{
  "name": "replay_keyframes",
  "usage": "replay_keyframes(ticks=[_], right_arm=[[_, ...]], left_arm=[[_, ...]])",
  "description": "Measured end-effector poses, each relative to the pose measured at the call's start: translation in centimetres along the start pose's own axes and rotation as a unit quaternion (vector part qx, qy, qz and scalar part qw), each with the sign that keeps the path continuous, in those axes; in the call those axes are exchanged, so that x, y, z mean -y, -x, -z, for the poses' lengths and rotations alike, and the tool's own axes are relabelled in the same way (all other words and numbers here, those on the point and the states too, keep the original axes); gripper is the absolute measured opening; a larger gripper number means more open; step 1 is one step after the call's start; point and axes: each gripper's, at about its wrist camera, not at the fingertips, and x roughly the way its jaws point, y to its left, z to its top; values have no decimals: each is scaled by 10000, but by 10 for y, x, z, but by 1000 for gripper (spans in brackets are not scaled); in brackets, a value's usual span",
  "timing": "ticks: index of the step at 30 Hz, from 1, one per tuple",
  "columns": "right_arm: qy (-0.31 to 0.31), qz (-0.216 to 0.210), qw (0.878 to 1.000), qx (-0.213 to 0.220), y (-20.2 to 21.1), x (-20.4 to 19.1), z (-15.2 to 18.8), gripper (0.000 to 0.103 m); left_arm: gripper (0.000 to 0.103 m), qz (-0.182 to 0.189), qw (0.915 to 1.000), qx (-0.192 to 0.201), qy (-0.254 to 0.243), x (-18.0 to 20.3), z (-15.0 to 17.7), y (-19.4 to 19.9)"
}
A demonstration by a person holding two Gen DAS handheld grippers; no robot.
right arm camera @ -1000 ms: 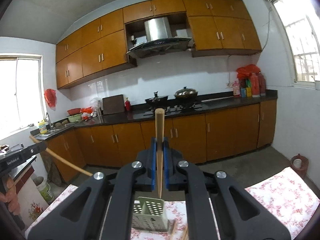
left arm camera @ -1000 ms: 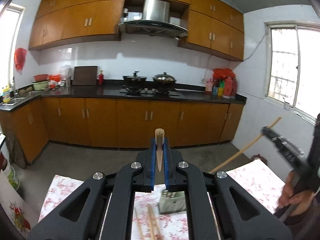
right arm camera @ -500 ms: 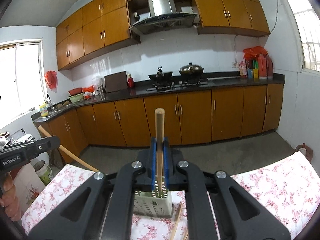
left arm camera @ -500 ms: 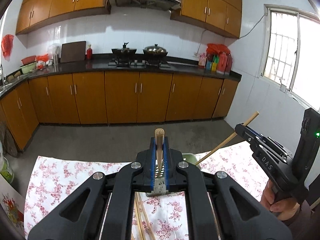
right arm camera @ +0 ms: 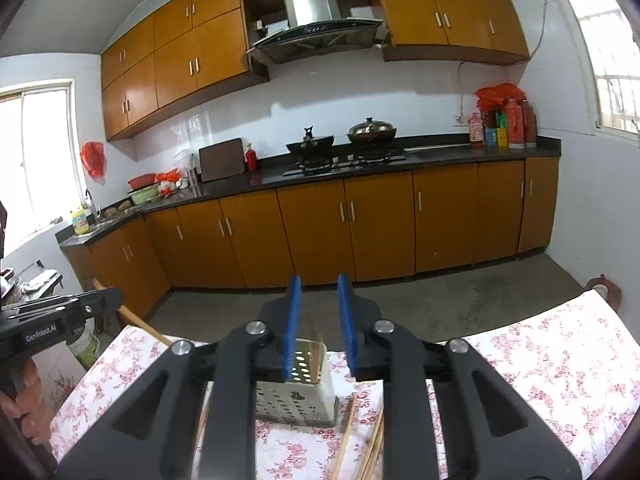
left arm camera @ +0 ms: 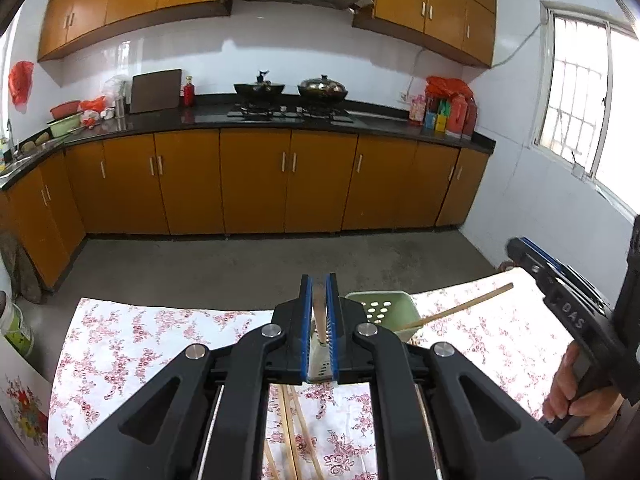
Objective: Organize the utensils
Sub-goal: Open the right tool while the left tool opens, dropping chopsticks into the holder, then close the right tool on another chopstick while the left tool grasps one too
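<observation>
1. In the left wrist view, a wooden chopstick (left arm camera: 320, 312) stands at lower centre, its long axis running up the frame along the fingers, lower end down toward the perforated green utensil holder (left arm camera: 380, 308).
2. The left gripper (left arm camera: 320, 320) pinches this chopstick between its blue pads, pressed to both sides.
3. A second chopstick (left arm camera: 460, 308) leans out of the holder, tip pointing to the right of the frame.
4. In the right wrist view, the right gripper (right arm camera: 318, 320) has its fingers spread with nothing between them, directly above the holder (right arm camera: 298, 388).
5. Loose chopsticks (right arm camera: 346, 436) lie lengthwise on the floral tablecloth (right arm camera: 540, 360), just beside the holder, at the bottom of the frame.
</observation>
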Motion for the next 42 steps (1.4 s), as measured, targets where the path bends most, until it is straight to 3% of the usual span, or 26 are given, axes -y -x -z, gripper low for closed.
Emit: replay_keyframes(ticks=[5, 11, 17, 26, 30, 34, 38, 42], right_arm=[[-88, 200, 9997, 101, 30, 17, 5, 28], [-196, 569, 9980, -167, 55, 47, 46, 30], [-314, 773, 9893, -1194, 29, 67, 124, 30], [-28, 600, 9670, -2476, -10, 49, 219, 29], [153, 697, 9606, -2688, -20, 46, 235, 28], [227, 885, 9592, -2676, -24, 46, 239, 8], [-270, 1367, 9560, -2583, -24, 75, 232, 8], [-595, 1477, 9533, -2568, -19, 92, 230, 8]], left_arm=[[8, -82, 9996, 188, 186, -12, -2, 18], [9, -393, 9984, 281, 292, -34, 20, 37], [15, -854, 9956, -123, 356, -59, 70, 22], [16, -1305, 9845, -1014, 586, -91, 157, -17], [16, -1303, 9810, -1288, 641, -92, 184, -29], [16, -1140, 9809, -1413, 697, -89, 199, -36], [16, -891, 9819, -1510, 715, -80, 207, -43], [16, -633, 9820, -1624, 734, -70, 213, -54]])
